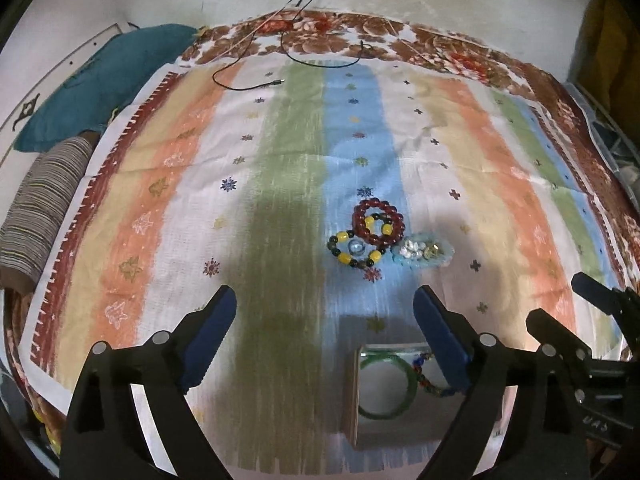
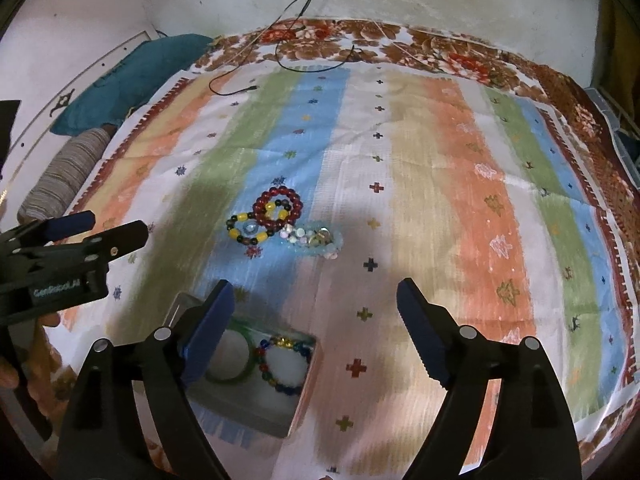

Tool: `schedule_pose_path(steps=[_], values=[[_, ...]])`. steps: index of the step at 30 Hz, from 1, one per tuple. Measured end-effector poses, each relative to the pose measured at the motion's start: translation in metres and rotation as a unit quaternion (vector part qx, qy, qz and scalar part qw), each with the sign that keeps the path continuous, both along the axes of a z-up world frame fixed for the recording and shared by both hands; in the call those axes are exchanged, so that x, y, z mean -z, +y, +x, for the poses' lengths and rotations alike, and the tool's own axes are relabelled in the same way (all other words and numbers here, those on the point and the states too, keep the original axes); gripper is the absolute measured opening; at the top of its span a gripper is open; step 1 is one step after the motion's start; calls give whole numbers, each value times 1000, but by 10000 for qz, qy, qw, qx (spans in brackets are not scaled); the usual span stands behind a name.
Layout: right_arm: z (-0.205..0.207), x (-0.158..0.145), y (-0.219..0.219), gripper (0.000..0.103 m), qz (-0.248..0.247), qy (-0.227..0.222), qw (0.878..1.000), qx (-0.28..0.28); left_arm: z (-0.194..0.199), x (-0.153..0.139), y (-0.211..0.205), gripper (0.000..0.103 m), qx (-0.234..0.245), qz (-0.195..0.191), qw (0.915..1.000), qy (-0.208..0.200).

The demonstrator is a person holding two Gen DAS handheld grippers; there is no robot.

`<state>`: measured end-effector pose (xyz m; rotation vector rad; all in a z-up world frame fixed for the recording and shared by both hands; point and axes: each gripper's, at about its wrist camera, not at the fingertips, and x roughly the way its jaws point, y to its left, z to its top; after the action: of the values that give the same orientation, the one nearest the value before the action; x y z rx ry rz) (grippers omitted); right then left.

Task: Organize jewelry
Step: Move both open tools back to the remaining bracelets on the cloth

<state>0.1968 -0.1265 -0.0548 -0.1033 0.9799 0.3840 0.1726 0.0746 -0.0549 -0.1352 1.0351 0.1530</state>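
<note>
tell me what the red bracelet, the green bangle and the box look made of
Red bracelet: glossy round beads, likely glass or plastic, with bright glints on them.
Green bangle: one smooth translucent ring, probably glass or jade-like plastic.
Box: looks like thin card or metal with a pale lining; too blurred to settle.

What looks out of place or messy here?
Three pieces still lie in a heap on the cloth: the red bead bracelet overlaps the yellow-and-dark bead bracelet, with a pale blue piece alongside. A loose black cable also trails across the far edge.
</note>
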Motion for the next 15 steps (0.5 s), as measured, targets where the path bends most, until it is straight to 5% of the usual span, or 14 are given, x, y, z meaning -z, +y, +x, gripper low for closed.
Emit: schedule_pose_path(steps=[15], values=[[32, 15, 5, 84, -168, 227, 9995, 157, 27, 13, 3, 92, -68, 43, 9999, 109]])
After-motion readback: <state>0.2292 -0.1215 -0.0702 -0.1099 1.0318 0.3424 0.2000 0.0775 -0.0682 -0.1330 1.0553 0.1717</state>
